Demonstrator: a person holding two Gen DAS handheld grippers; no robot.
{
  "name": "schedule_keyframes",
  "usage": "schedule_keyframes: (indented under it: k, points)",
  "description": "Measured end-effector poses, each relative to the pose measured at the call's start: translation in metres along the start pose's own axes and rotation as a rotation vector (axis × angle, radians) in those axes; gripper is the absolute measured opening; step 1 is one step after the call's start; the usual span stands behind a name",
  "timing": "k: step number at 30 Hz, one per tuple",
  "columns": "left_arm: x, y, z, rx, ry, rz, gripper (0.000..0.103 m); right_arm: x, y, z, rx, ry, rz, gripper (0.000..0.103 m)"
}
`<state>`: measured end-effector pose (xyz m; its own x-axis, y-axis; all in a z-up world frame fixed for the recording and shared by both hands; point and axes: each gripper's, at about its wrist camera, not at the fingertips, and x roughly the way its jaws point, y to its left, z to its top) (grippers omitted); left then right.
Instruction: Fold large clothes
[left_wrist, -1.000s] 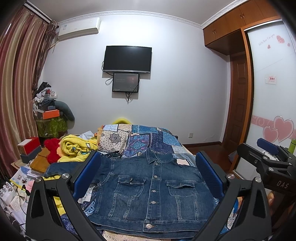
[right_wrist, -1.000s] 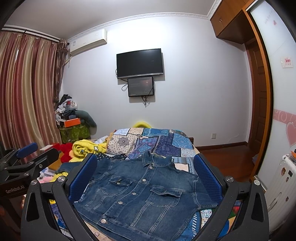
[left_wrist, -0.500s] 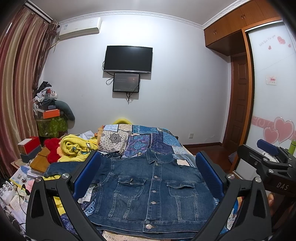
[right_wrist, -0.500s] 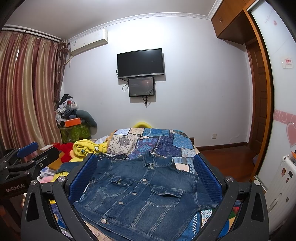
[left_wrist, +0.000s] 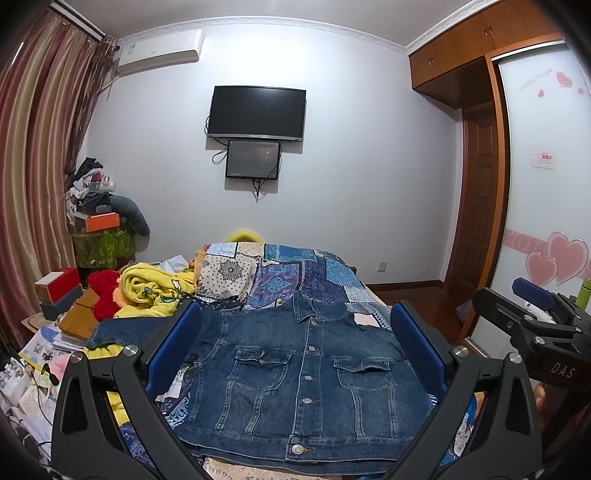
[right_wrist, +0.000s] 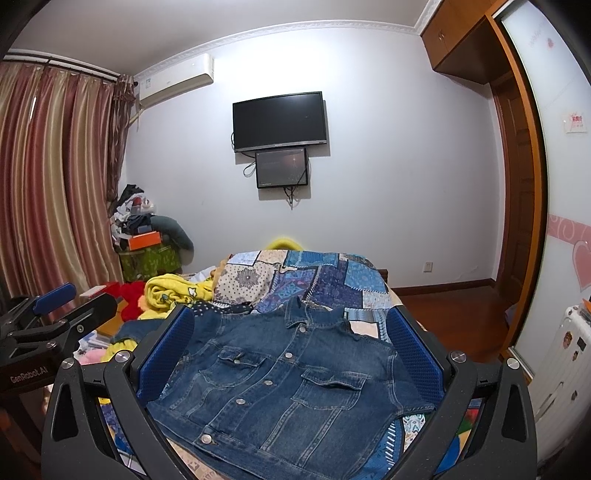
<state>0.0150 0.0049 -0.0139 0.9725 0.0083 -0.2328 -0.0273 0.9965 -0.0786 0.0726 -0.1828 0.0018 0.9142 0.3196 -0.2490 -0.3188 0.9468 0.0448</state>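
Note:
A blue denim jacket (left_wrist: 303, 380) lies front up and buttoned on the patchwork bedspread (left_wrist: 291, 273), collar toward the far wall; one sleeve stretches out to the left. It also shows in the right wrist view (right_wrist: 280, 384). My left gripper (left_wrist: 295, 350) is open and empty, held above the jacket's near hem. My right gripper (right_wrist: 291, 354) is open and empty, also above the jacket. The right gripper shows at the right edge of the left wrist view (left_wrist: 532, 314), and the left gripper at the left edge of the right wrist view (right_wrist: 55, 314).
A yellow blanket (left_wrist: 151, 288) and a red plush (left_wrist: 105, 291) lie at the bed's left. Boxes and books (left_wrist: 62, 295) crowd the left side. A cluttered pile (left_wrist: 99, 221) stands by the curtain. A wardrobe (left_wrist: 546, 184) and a door (left_wrist: 476, 206) are on the right.

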Motion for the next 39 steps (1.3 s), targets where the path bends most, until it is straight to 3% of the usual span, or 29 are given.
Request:
schedule_keyframes:
  k: [11,20,30,39]
  points:
    - [0.027,0.015,-0.002,-0.011,0.034,0.01,0.103,0.027,0.003,-0.007,-0.012,0.059,-0.004,0.103]
    - [0.088,0.05,-0.006,-0.065,0.11,0.064,0.103,0.08,0.004,-0.011,-0.023,0.145,-0.021,0.103]
    - [0.181,0.136,-0.027,-0.132,0.228,0.204,0.103,0.157,-0.001,-0.022,-0.084,0.229,-0.067,0.103]
    - [0.265,0.254,-0.086,-0.315,0.465,0.162,0.103,0.225,-0.02,-0.045,-0.105,0.355,-0.086,0.103]
